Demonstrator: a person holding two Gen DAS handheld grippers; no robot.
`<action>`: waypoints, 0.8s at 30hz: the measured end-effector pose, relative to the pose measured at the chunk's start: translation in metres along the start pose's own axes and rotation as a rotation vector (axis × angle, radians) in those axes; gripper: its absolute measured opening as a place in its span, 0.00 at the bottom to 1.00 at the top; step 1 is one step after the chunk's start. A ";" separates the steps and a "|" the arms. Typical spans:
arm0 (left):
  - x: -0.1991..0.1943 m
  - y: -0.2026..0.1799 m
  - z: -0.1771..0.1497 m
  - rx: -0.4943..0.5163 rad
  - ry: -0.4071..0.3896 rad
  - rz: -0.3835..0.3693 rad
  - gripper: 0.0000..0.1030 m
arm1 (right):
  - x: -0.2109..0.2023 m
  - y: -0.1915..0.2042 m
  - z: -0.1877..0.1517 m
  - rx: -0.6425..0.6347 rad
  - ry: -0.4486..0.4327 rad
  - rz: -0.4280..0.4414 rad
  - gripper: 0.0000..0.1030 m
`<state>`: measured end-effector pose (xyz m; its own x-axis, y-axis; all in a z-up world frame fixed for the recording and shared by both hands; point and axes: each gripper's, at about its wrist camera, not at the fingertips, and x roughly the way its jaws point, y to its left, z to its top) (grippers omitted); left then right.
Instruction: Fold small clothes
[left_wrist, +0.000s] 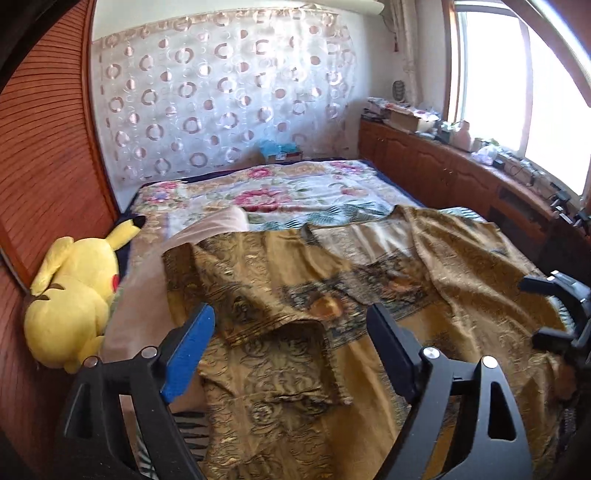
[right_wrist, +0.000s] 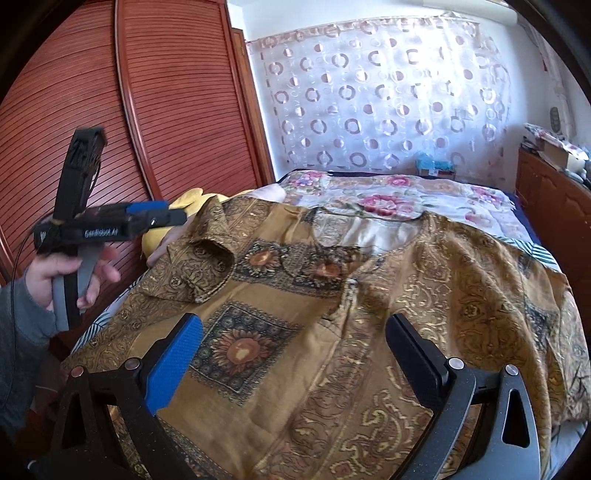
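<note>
Here both the left claw (left_wrist: 291, 343) and right claw (right_wrist: 295, 350) gape, released, over the shirt (right_wrist: 332, 295).

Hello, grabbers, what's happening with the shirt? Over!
Both grippers open, above shirt. Shirt flat on bed, one sleeve folded in. Plush beside it.

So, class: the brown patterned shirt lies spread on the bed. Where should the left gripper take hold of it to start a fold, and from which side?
Grip the cuff of the left sleeve on the brown patterned shirt. It lies doubled back on the chest, its hem edge raised. Probably bring the open left gripper in low from the wardrobe side.
</note>
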<state>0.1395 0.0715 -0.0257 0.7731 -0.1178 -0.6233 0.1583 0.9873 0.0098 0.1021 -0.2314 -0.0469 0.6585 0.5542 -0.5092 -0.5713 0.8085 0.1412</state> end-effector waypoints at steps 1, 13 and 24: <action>0.002 0.002 -0.003 0.000 0.012 0.013 0.82 | -0.002 -0.002 -0.001 0.004 0.000 -0.005 0.97; 0.063 0.047 -0.010 -0.082 0.176 0.111 0.82 | -0.014 -0.007 -0.003 0.016 0.014 -0.047 0.97; 0.086 0.036 0.030 -0.116 0.150 0.074 0.82 | -0.037 -0.015 -0.015 0.042 0.018 -0.067 0.97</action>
<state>0.2303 0.0935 -0.0554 0.6786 -0.0357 -0.7336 0.0260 0.9994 -0.0246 0.0787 -0.2666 -0.0429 0.6854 0.4953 -0.5337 -0.5049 0.8515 0.1418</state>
